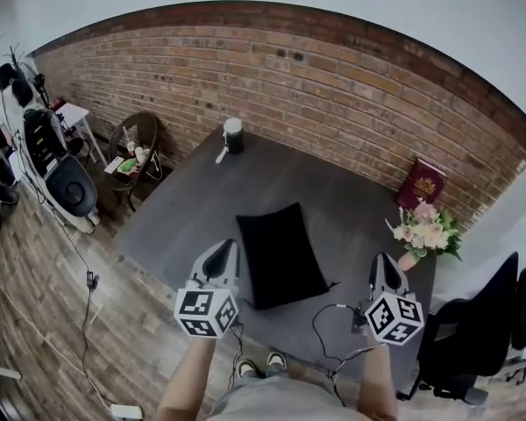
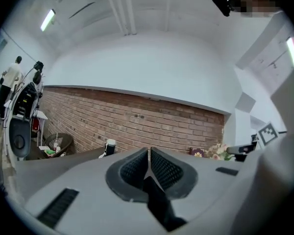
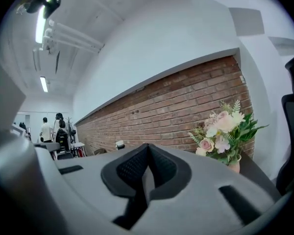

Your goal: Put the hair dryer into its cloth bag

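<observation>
The black cloth bag (image 1: 280,253) lies flat in the middle of the dark grey table (image 1: 351,200), its dark mouth end toward the near edge. No hair dryer shows outside it. My left gripper (image 1: 223,248) hovers just left of the bag near the table's front edge, and the left gripper view shows it (image 2: 149,153) shut and empty, pointing level at the brick wall. My right gripper (image 1: 384,261) hangs to the bag's right; the right gripper view shows it (image 3: 148,148) also shut with nothing between the pads.
A black-and-white canister (image 1: 233,135) stands at the table's far corner. A vase of pink flowers (image 1: 423,231) and a dark red book (image 1: 423,182) sit at the right by the brick wall. A black cable (image 1: 333,323) loops over the front edge. A black chair (image 1: 473,340) stands right.
</observation>
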Demonstrator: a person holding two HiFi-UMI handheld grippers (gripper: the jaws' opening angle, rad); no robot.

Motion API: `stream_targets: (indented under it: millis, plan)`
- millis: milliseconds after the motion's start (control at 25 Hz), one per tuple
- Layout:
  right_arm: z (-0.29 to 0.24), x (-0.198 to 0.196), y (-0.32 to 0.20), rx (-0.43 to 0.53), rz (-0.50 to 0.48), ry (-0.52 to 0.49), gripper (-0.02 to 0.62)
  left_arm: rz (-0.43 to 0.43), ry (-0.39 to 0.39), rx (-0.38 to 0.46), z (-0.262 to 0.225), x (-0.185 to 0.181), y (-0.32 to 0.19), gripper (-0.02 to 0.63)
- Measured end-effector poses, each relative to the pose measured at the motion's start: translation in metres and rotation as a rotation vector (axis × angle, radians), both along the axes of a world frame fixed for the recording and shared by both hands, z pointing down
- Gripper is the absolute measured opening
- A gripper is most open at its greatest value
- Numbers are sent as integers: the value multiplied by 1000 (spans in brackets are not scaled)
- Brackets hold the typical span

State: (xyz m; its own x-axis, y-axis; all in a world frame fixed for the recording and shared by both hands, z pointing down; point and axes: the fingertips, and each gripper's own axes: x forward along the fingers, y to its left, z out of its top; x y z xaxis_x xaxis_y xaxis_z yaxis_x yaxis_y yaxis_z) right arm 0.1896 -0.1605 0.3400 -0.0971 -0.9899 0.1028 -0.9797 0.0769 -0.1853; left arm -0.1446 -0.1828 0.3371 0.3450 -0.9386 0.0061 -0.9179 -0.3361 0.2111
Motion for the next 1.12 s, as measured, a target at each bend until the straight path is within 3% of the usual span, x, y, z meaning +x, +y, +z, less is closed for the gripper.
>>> stream_targets:
  millis: [1120]
  plan:
    - [17,13,16,-56,48,55,0,-10,0,-22,5,17,2,14]
